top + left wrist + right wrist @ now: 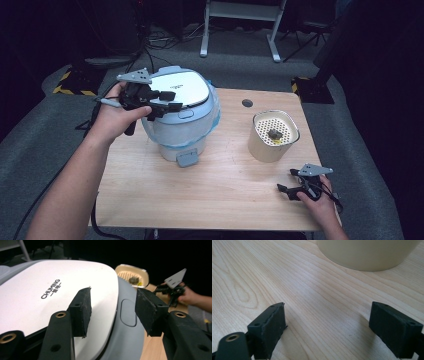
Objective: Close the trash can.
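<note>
Two things stand on my table (210, 195): a rice cooker (182, 117) at the left-centre and a cream pot (272, 137) to its right, well apart from it. The cream pot holds a perforated insert with a small dark lump (274, 133) sitting in it. A round grommet hole (247, 103) lies in the tabletop behind the pot. Nothing lies between either of my grippers and what it faces.

My left gripper (167, 102) hovers over the cooker's white lid (50, 295), near its front edge, jaws spread apart and holding nothing. In the left gripper view one pad (81, 311) sits above the white panel beside the printed brand name, the other (147, 308) out past the grey rim, with the oblong lid button (128, 308) between them. I cannot tell whether either pad touches the lid. The cooker's front latch (187, 159) points toward me.

My right gripper (292, 182) rests low at the table's near right corner, jaws wide apart and empty, just short of the cream pot; the right gripper view shows the pot's wall (367, 253) ahead above bare wood.

Surface is pale wood with plain grain. Grey carpet around, a dark room, cables on the floor, a white stand's legs (240, 30) behind.
</note>
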The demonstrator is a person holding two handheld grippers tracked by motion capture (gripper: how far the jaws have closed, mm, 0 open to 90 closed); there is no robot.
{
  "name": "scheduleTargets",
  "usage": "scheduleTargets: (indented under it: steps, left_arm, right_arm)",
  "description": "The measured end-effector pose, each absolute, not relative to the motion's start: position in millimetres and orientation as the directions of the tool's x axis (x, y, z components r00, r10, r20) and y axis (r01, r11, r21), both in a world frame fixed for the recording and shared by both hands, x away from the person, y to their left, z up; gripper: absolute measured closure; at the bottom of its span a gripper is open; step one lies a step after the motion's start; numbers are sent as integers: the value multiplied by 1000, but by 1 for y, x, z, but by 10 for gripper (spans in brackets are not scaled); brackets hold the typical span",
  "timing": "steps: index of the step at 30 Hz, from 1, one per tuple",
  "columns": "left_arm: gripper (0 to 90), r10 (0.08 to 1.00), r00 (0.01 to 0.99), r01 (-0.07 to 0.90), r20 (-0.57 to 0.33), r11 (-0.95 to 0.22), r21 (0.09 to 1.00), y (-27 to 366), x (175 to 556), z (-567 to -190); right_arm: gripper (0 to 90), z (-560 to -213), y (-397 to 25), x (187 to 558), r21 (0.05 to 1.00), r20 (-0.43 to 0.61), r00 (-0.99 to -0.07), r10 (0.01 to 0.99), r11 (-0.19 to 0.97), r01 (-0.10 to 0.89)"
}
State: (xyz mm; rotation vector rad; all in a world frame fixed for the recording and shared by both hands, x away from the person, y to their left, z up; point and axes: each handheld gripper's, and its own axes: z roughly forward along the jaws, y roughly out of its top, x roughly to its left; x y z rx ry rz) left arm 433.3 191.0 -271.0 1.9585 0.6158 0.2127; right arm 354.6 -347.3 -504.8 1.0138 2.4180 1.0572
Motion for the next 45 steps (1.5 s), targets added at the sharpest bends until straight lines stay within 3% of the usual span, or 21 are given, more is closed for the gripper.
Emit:
scheduleTargets:
  steps: [10,18,28,45]
  left_arm:
    - [535,548,829,341,-113,-335,879,177,440,-274]
    - [698,588,809,301,-18,-388,871,176,444,-272]
    - [895,624,781,271,35,-388,881,177,443,-276]
    - [900,642,762,258,79,-413,874,172,438,-276]
  right_arm:
    - [136,-505,-347,355,735,-3,-700,714,476,483]
    - [135,-505,-347,355,735,-3,-700,714,476,483]
    - [135,-505,-347,355,735,-4,-700,714,477,482]
    - [135,-505,-347,354,735,-4,-700,714,477,482]
